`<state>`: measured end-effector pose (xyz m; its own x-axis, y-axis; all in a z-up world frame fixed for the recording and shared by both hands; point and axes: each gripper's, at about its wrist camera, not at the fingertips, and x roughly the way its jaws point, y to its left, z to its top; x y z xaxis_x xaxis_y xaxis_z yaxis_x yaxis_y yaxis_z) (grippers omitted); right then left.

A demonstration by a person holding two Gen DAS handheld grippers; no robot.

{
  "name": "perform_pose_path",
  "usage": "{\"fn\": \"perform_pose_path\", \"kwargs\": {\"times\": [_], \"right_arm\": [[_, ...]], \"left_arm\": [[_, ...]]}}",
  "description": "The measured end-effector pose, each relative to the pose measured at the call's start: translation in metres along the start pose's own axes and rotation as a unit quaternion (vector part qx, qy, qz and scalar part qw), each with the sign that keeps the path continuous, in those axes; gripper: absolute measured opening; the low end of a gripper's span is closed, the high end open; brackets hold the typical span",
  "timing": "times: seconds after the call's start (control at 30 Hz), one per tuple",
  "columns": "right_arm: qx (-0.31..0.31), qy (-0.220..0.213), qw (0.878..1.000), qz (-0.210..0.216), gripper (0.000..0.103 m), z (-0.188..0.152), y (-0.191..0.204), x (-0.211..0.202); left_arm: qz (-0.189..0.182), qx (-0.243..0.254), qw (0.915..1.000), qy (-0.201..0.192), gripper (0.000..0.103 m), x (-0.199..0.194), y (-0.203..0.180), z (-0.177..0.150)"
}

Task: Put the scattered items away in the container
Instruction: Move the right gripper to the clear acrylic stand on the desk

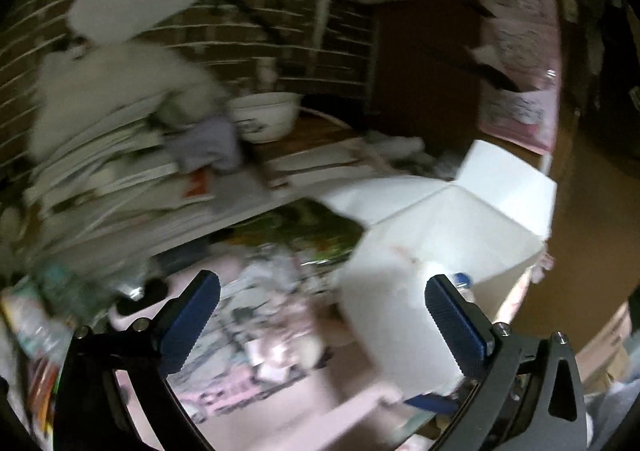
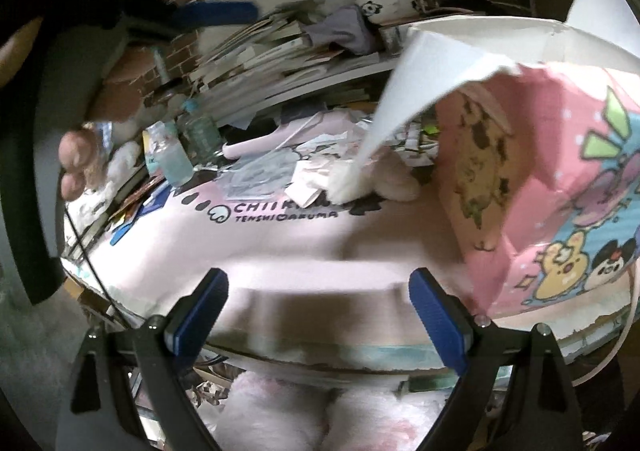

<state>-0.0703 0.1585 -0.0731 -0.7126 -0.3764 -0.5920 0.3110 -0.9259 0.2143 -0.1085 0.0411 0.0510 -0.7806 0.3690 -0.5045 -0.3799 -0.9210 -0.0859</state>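
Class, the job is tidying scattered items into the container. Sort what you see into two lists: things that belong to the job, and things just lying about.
Belongs to the job:
box
plush toy
papers
bottles
left gripper, open
right gripper, open

Just lying about:
bowl
book stack
brick wall

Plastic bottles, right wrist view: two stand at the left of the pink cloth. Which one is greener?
The rear bottle, nearer the stacked books, is dark green; the front bottle is pale and clear.
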Motion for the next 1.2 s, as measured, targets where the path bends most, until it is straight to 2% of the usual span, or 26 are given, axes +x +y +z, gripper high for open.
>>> {"fn": "perform_pose_path", "kwargs": {"times": [0.2,0.37,0.67,0.87,1.03,1.2], "right_arm": [[-0.024,0.001,1.000,-0.004,0.090,-0.006,0.012,-0.001],[-0.036,0.008,0.999,-0.002,0.090,-0.006,0.021,0.004],[-0.062,0.024,0.998,0.006,0.090,-0.004,0.045,0.021],[-0.082,0.029,0.996,0.014,0.090,0.004,0.066,0.032],[-0.102,0.025,0.994,0.012,0.090,0.015,0.089,0.043],[-0.106,0.021,0.994,0.015,0.090,0.036,0.102,0.058]], "left_arm": [[0.087,-0.035,0.9956,-0.009,0.103,-0.020,0.035,-0.036],[0.120,-0.086,0.9890,-0.013,0.103,-0.036,0.068,-0.068],[0.111,-0.149,0.9825,-0.016,0.103,-0.059,0.105,-0.123],[0.111,-0.170,0.9784,-0.042,0.103,-0.081,0.122,-0.145],[0.088,-0.197,0.9719,-0.093,0.103,-0.102,0.139,-0.157],[0.093,-0.188,0.9715,-0.110,0.103,-0.108,0.144,-0.164]]}}
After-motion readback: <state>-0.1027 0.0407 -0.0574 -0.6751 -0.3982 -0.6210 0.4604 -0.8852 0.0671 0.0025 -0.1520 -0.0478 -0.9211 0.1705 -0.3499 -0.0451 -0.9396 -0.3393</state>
